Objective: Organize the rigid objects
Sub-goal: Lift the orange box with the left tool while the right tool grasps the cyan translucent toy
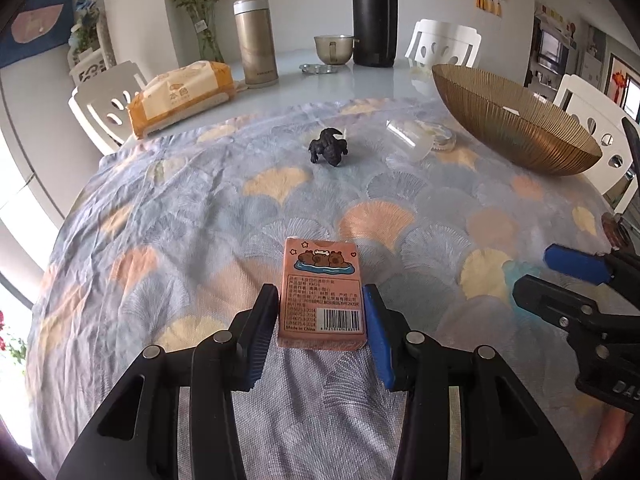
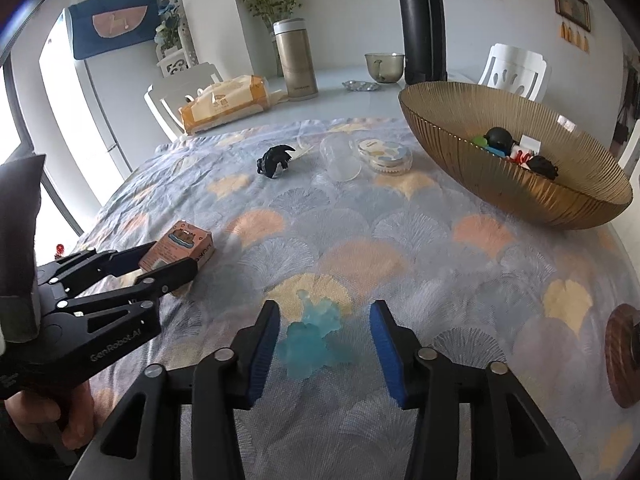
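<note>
Left gripper point(image 1: 320, 320): jaws clamped on the pink box point(image 1: 323, 294), long axis toward 12 o'clock. Right gripper point(image 2: 324, 340): jaws released, blue figure point(image 2: 316, 338) between them untouched. Bowl point(image 2: 520, 196) is seen at 1 o'clock, nearer the right.

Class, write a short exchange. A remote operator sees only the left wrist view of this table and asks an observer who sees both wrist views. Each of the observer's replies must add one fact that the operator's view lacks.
Operator: I only see the tip of the right gripper at my picture's edge. What is it working on?
Observer: A translucent blue figure lies on the cloth between the pads of the right gripper, with a gap on each side.
Operator: From my angle the gold bowl shows only its outside. Is anything in it?
Observer: Yes. The gold bowl already holds several small toys, among them a round black one.
</note>
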`<state>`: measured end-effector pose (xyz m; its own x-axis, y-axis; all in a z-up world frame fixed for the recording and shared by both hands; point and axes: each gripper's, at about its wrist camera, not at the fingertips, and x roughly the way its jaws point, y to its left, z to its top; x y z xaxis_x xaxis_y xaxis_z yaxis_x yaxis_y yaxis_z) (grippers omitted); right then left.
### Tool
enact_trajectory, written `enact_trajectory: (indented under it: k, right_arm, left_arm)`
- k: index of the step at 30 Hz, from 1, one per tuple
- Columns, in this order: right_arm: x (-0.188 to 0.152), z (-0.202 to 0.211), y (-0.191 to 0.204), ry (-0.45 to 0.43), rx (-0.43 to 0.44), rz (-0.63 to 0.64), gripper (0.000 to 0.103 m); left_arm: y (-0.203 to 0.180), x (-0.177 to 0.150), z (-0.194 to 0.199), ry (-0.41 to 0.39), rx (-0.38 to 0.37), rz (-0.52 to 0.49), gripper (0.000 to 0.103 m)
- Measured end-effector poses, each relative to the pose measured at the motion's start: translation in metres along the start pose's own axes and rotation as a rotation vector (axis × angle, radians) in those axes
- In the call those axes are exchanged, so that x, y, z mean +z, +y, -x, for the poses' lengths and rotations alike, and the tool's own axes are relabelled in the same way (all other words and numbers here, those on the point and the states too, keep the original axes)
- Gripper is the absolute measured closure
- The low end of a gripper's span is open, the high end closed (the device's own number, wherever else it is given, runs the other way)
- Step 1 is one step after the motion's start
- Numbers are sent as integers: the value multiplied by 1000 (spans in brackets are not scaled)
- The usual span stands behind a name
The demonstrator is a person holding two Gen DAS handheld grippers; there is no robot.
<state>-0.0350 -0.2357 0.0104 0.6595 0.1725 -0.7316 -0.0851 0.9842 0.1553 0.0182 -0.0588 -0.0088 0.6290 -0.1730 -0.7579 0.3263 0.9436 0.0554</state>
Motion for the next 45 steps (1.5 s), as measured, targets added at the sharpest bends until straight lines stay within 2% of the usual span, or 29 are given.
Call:
enact_trajectory:
  k: [1, 4, 11, 19, 22, 25, 27, 29, 30, 32, 34, 37, 42, 45]
  right_arm:
    - [0, 1, 0, -6, 2, -4, 43]
    - [0, 4, 0, -15, 21, -5, 39]
    - [1, 1, -4, 3, 53, -30, 37]
    - [2, -1, -32, 17, 104, -172, 35]
    - [1, -2, -46, 26, 166, -246, 35]
    - [-1, 0, -62, 14, 185, -327, 34]
    - [-3, 3, -68, 4, 202, -358, 30]
    - [-4, 5, -69, -6, 213, -370, 17]
    - [-3, 6, -67, -8, 217, -360, 14]
    - [-2, 3, -58, 17, 253, -310, 8]
    - [1, -2, -42, 56, 285, -234, 7]
    - [2, -4, -23, 67, 201, -148, 7]
    - [4, -9, -18, 66, 93, -121, 8]
    - [4, -12, -8, 71, 19, -55, 19]
  left_arm:
    - [0, 0, 0, 2, 2, 0, 63]
    - [-1, 0, -2, 11, 9, -2, 63]
    - [-1, 0, -3, 22, 18, -7, 63]
    - [-1, 1, -3, 15, 10, -5, 63]
    - [-1, 0, -2, 14, 10, -4, 63]
    - [-1, 0, -1, 11, -3, -6, 63]
    - [-2, 0, -1, 7, -5, -10, 63]
    - [-2, 0, -1, 8, -9, -12, 63]
    - [-2, 0, -1, 11, -8, -12, 63]
    - [-2, 0, -2, 13, -7, -13, 63]
    - [-3, 0, -2, 12, -10, -11, 63]
    - [-3, 0, -2, 10, -18, -8, 63]
    - [-3, 0, 0, 5, -33, -7, 63]
    - [-2, -1, 0, 8, -37, -6, 63]
